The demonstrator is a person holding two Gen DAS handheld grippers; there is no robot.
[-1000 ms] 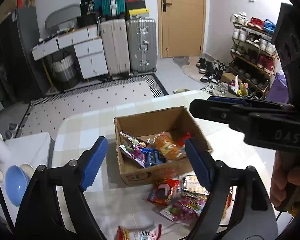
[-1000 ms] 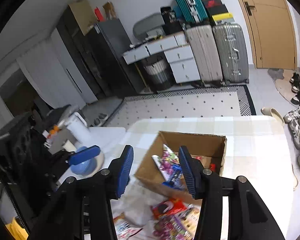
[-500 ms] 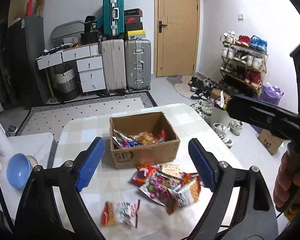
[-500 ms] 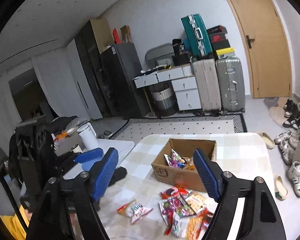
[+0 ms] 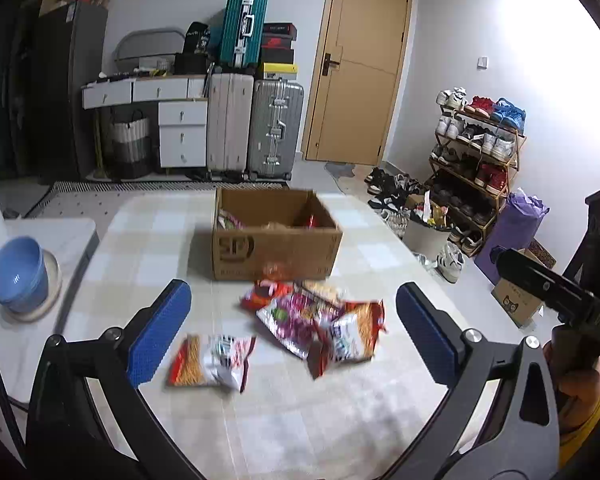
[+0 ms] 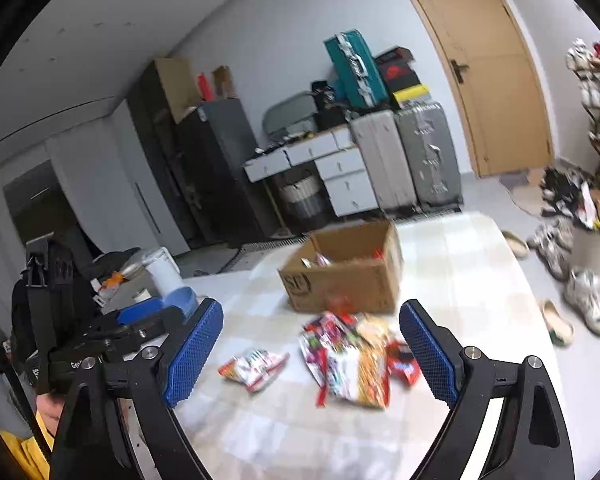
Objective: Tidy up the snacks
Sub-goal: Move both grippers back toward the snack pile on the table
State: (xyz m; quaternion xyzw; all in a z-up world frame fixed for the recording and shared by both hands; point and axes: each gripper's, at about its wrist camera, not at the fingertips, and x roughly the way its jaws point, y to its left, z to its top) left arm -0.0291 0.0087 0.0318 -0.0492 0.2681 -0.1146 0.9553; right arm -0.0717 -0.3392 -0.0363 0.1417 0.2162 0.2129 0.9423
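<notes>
- Your left gripper (image 5: 292, 332) hangs above the table (image 5: 300, 412), jaws opening with nothing between them; bare checked cloth lies below, clear for a descent.
- Ahead, a heap of snack packets (image 5: 324, 324) sits just before the cardboard box (image 5: 276, 248) (open-topped, packets inside), blocking a low, straight approach.
- One stray packet (image 5: 210, 360) lies left, apart from the heap.
- Your right gripper (image 6: 312, 352), jaws opening too, holds nothing.
- A blue bowl (image 5: 18, 276) stands far left.

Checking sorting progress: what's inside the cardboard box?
Inside the cardboard box, a few snack packets show above the front wall; that wall hides the bottom and any others.
</notes>
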